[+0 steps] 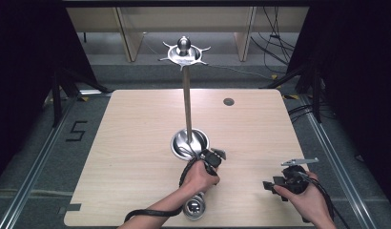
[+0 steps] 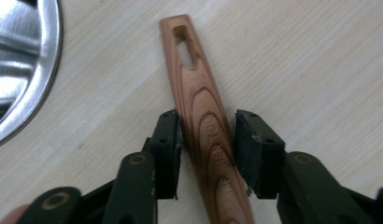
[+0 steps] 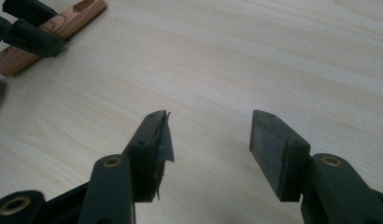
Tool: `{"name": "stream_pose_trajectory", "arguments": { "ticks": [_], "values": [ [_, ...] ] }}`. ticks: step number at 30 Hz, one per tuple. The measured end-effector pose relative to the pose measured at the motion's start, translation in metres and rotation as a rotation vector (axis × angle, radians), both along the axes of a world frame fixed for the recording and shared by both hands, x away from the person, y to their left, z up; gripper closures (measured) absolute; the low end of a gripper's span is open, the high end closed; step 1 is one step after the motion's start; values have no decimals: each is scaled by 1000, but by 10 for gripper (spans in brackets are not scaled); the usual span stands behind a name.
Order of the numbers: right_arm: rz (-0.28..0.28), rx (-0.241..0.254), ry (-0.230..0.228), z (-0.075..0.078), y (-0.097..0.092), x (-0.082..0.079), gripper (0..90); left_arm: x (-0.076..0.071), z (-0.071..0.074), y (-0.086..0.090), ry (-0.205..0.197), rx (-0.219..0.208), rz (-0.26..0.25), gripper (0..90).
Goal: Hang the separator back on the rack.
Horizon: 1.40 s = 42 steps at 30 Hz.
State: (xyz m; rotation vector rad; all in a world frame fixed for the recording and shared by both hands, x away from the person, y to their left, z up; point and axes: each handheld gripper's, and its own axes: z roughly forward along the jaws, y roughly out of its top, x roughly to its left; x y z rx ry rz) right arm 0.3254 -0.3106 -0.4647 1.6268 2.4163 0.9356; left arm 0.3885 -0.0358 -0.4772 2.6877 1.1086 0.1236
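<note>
A wooden handle (image 2: 203, 116) with a slot near its far end lies flat on the table, and a shiny steel bowl (image 1: 194, 208) shows by the table's front edge under the left forearm. My left gripper (image 2: 206, 119) straddles the handle. Its left pad (image 2: 168, 140) sits against the wood, and a thin gap remains at the right pad (image 2: 250, 144). From above, the left gripper (image 1: 213, 157) is just in front of the stand's base. My right gripper (image 3: 208, 116) hovers open over bare table at the front right (image 1: 270, 185), with nothing between its pads.
A steel stand rises from a round base (image 1: 190, 143) at mid-table, with a thin pole (image 1: 187, 100) and a hooked top (image 1: 185, 53). Its rim (image 2: 45, 70) lies close to the left of the handle. A dark round mark (image 1: 228, 101) sits far right.
</note>
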Motion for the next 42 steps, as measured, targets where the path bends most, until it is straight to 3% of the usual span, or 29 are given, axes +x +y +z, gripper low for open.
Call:
{"name": "stream_pose_trajectory", "arguments": {
  "ticks": [7,10,14,15,18,23,26,28,30,31,32,33,37,38,41,42],
  "values": [
    [1,1,4,0,1,0,475,4,0,6,24,26,10,622],
    [4,3,6,0,1,0,474,4,0,5,19,13,17,617],
    [1,-1,9,-2,1,0,473,4,0,4,52,6,45,624],
    [-38,-21,-34,-4,4,0,473,4,0,5,57,8,45,625],
    [-24,-40,-9,-1,3,-1,473,5,0,5,62,9,38,639],
    [-17,-37,-10,-3,3,0,473,4,0,7,57,4,33,665],
    [-10,-53,9,-1,2,-1,473,6,1,13,59,1,-14,668],
    [-11,-61,8,-1,3,-1,473,4,0,15,73,-24,0,670],
    [-14,-61,17,0,4,-1,473,4,-2,18,32,-54,-13,670],
    [-18,-63,16,-1,4,-1,473,4,0,21,32,-66,-24,670],
    [-18,-62,15,-1,4,-1,473,2,3,22,67,-69,-4,670],
    [-3,-66,1,-2,3,0,473,4,5,25,56,-69,-32,670],
    [-9,-73,-2,-1,4,0,473,2,11,39,35,-141,-24,670],
    [-1,-64,-1,-1,4,-1,473,2,12,41,50,-158,-14,671],
    [6,-63,17,-1,4,0,473,0,19,52,12,-206,-8,671],
    [7,-68,23,-1,4,0,473,-3,21,55,-10,-250,27,670]
  ]
}}
